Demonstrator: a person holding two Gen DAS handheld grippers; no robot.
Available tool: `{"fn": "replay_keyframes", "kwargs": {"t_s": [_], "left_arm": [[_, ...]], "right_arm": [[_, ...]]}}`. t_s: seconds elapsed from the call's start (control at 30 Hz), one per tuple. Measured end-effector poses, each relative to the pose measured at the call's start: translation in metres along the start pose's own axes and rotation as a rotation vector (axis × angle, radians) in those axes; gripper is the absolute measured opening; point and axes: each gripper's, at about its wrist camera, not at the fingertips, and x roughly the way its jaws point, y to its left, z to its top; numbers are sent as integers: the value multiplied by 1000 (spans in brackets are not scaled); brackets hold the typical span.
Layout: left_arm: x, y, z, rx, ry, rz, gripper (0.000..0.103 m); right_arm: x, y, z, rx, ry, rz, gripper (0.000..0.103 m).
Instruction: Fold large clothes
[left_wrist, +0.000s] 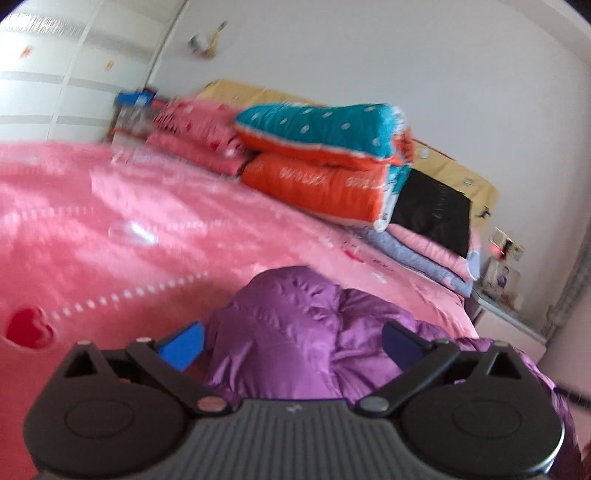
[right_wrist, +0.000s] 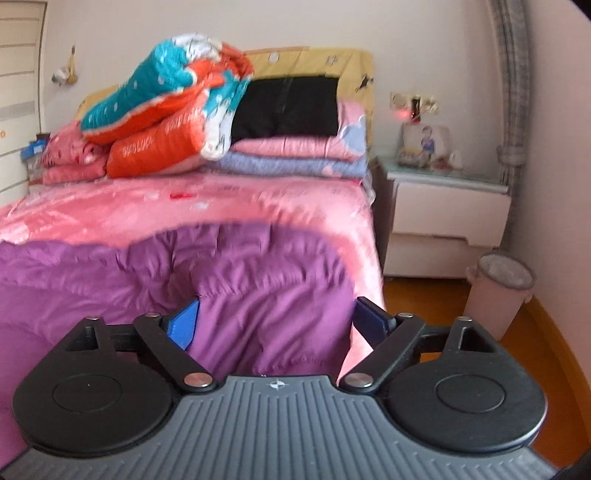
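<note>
Purple jacket (right_wrist: 236, 280): lies crumpled on the pink bed (right_wrist: 229, 199), hanging over its near edge.
Left claw (left_wrist: 291, 341): spread wide, holding nothing.
Right claw (right_wrist: 275, 325): spread wide, empty.
Advice: pinch matching corners, pull flat before folding.

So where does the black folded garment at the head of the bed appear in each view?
Left wrist view: black folded garment at right of centre, on the pink and lilac bedding, right of the orange quilt.
Right wrist view: garment at upper centre, against the yellow headboard.
Shared landmark: the orange quilt.
</note>
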Motion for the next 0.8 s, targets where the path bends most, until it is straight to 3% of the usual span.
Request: {"fn": "replay_keyframes", "kwargs": {"t_s": [0.1, 0.33, 0.57, 0.8], "left_arm": [[-30, -13, -7, 64, -1, -12, 102], [-119, -27, -42, 55, 10, -66, 102], [-216, -59, -80, 153, 72, -3, 102], [-330, -101, -89, 188, 33, 47, 102]], "right_arm": [[-25, -11, 6, 14, -77, -54, 103], [-91, -35, 4, 68, -144, -71, 103], [-197, -35, -32, 99, -117, -52, 103], [-334, -34, -73, 235, -17, -29, 103]]}}
